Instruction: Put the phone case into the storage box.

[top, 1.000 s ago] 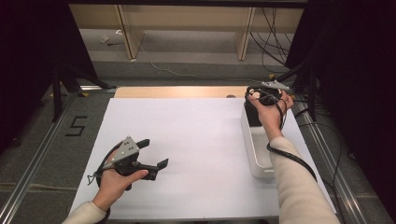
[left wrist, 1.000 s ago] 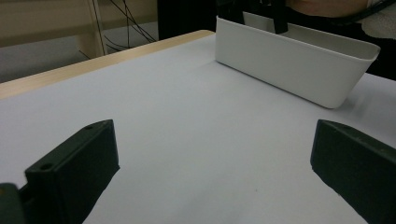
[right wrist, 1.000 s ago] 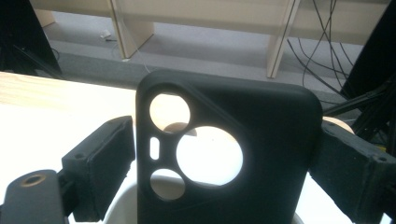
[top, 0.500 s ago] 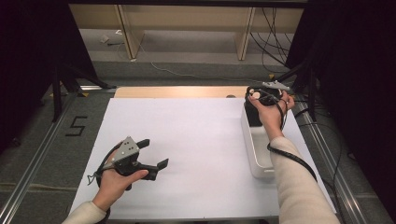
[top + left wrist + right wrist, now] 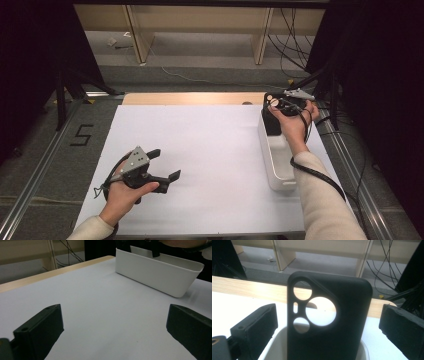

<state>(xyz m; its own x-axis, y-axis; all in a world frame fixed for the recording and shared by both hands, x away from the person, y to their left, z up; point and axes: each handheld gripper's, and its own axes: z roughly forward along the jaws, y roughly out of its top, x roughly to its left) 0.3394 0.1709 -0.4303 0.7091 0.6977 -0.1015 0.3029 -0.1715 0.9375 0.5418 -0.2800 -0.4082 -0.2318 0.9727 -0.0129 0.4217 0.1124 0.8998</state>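
Observation:
A black phone case (image 5: 352, 322) with round camera cut-outs stands upright in the far end of a long white bin (image 5: 277, 165) at the table's right. My right gripper (image 5: 328, 313) straddles it, held over that end of the bin (image 5: 276, 111). Its jaws have just been opening and stand wide, apart from both edges of the case. My left gripper (image 5: 165, 164) rests low over the white table sheet at the near left. It is open (image 5: 113, 322) with nothing between its jaws and faces the bin (image 5: 160, 272).
The white sheet (image 5: 200, 145) covers the table, with a wooden strip (image 5: 190, 98) along its far edge. Metal rails run down both sides. A floor mark "5" (image 5: 82, 135) lies to the left. Shelf legs and cables (image 5: 290, 30) stand behind the table.

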